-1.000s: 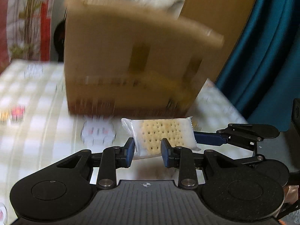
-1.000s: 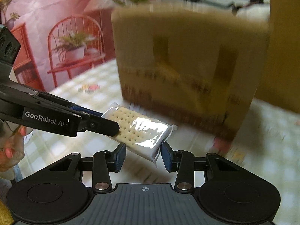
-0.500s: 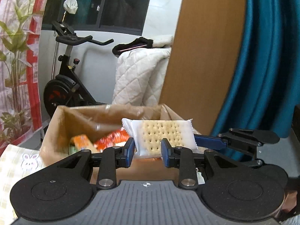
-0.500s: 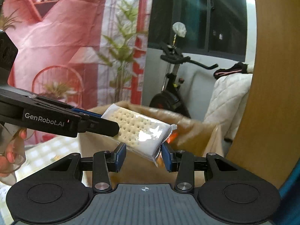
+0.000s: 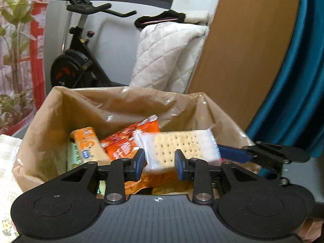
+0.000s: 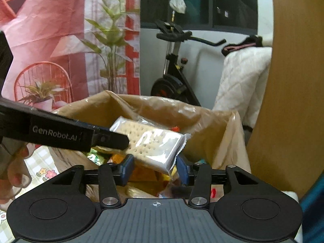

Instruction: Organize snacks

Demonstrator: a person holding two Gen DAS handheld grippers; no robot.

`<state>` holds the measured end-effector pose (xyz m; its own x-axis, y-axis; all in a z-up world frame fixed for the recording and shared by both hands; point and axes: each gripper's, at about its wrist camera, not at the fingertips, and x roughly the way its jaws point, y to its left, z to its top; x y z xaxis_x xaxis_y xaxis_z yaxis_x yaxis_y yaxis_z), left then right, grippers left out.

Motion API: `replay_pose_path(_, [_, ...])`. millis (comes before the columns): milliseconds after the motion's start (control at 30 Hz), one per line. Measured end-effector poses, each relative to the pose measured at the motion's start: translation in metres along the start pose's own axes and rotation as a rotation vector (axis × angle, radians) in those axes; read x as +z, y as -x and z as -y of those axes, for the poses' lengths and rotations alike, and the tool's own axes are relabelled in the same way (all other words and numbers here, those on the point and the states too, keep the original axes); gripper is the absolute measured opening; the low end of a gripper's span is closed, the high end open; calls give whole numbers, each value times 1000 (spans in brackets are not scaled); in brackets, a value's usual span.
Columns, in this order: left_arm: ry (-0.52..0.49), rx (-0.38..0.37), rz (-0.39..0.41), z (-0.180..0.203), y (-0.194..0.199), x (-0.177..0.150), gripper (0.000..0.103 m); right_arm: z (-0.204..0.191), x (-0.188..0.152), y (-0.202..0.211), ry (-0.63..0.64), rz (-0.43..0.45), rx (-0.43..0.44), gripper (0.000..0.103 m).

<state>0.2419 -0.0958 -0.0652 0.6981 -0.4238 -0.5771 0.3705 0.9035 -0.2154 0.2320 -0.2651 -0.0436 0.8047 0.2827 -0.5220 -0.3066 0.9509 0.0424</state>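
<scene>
Above the open cardboard box (image 5: 125, 105), the left gripper (image 5: 160, 161) pinches one end of a cracker packet (image 5: 178, 147) while the right gripper (image 6: 155, 169), jaws opening, flanks the packet's other end.

I'm working in someone's home, a lived-in room rather than a lab. Far off I see an exercise bike (image 5: 81, 60), with a white quilted blanket (image 5: 168, 54) draped to its right and a teal curtain (image 5: 299, 81) beyond. The near table (image 6: 43, 169) wears a floral checked cloth.
</scene>
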Motion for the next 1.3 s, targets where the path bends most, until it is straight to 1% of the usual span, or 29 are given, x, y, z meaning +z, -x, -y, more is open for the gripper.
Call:
replay_pose_path(33, [0,8,6,-1,2,0,37,1,-2,1,-3,1,-7,49])
replay_pose_path(67, [4,15,9,-4,3,0,41,2,-4,1,-10,3,-22,56])
replay_pose_path(100, [12,23,16,-6,6,1,48,4,-6,2,-28,3,-39,62])
replay_pose_path(133, [15,28,27,-7,9,1,53,7,-6,3,-47,2,-46,63])
replay_pose_path(167, [14,34,38,-7,12,2,55,10,-7,5,-67,4,-50,65])
replay_pose_path(233, [2,47,63,-7,20,3,62,13,-7,10,-94,13,-56,73])
replay_pose_path(267, [-7,59,74,-7,25,4,63,13,-6,12,-100,19,-63,82])
replay_pose_path(300, [-16,75,84,-6,30,5,68,15,-7,16,-104,26,-71,88])
replay_pose_path(333, [-24,87,95,-5,34,6,73,15,-6,19,-108,35,-79,90])
replay_pose_path(400, [-34,108,121,-3,43,8,77,16,-4,26,-124,52,-84,94])
replay_pose_path(500, [-40,125,148,-2,56,12,81,17,-1,40,-166,77,-91,99])
replay_pose_path(600, [-53,145,173,1,74,13,86,15,1,57,-201,113,-102,102])
replay_pose_path(667, [-69,158,197,4,88,12,87,12,2,69,-218,129,-114,102])
replay_pose_path(867, [-96,190,250,20,135,8,91,-3,5,109,-223,142,-105,102])
replay_pose_path(933, [-98,195,273,26,149,5,95,-11,4,123,-227,149,-128,102])
replay_pose_path(1000, [-98,193,304,31,165,2,97,-20,3,139,-224,165,-143,102])
replay_pose_path(1100, [-84,172,326,37,183,-3,98,-34,1,160,-208,183,-148,102])
replay_pose_path(1133, [-82,178,330,39,187,-4,98,-38,0,166,-212,188,-141,102])
replay_pose_path(1200, [-89,215,336,46,196,-7,98,-43,-1,176,-229,193,-130,102])
replay_pose_path(1300, [-112,286,359,56,207,-13,98,-53,-2,189,-224,202,-150,102])
